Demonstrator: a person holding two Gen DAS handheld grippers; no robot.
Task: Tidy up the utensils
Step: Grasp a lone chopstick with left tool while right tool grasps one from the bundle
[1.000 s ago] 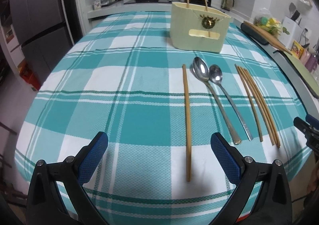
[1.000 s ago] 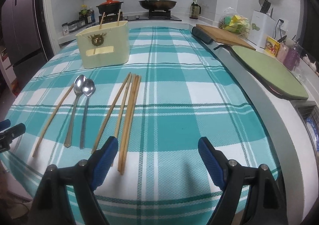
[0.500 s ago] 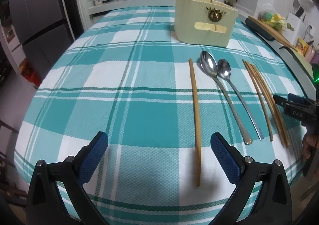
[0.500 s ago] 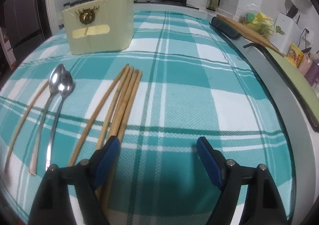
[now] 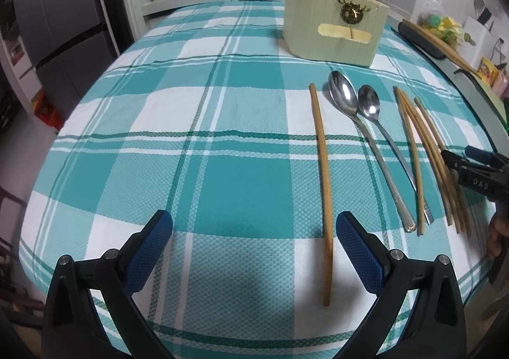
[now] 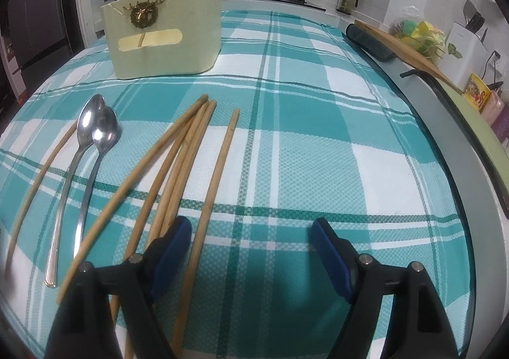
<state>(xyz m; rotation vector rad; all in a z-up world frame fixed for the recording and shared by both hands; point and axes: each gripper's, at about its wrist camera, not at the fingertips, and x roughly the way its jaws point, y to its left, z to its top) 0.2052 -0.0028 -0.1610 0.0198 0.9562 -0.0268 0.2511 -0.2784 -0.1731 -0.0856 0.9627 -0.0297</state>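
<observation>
On the teal checked tablecloth lie a single chopstick (image 5: 323, 168), two metal spoons (image 5: 342, 95) and a bundle of wooden chopsticks (image 5: 426, 152). Behind them stands a cream utensil holder (image 5: 334, 28) with two chopsticks upright in it. My left gripper (image 5: 253, 231) is open low over the cloth, and the single chopstick runs just inside its right finger. My right gripper (image 6: 251, 231) is open over the near ends of the bundle (image 6: 181, 152). Its left finger rests over them. One separate chopstick (image 6: 219, 174) passes just inside that finger. The spoons (image 6: 95, 130) lie further left.
A grey counter edge (image 6: 461, 149) borders the cloth on the right, with a wooden board (image 6: 410, 50) and a green mat beyond it. A stove with a pot and a pan stands behind the holder (image 6: 165, 37). A fridge (image 5: 57, 25) stands at the far left.
My right gripper has come down and forward onto the near ends of the chopstick bundle. One chopstick now lies apart to the bundle's right. The left gripper has barely moved.
</observation>
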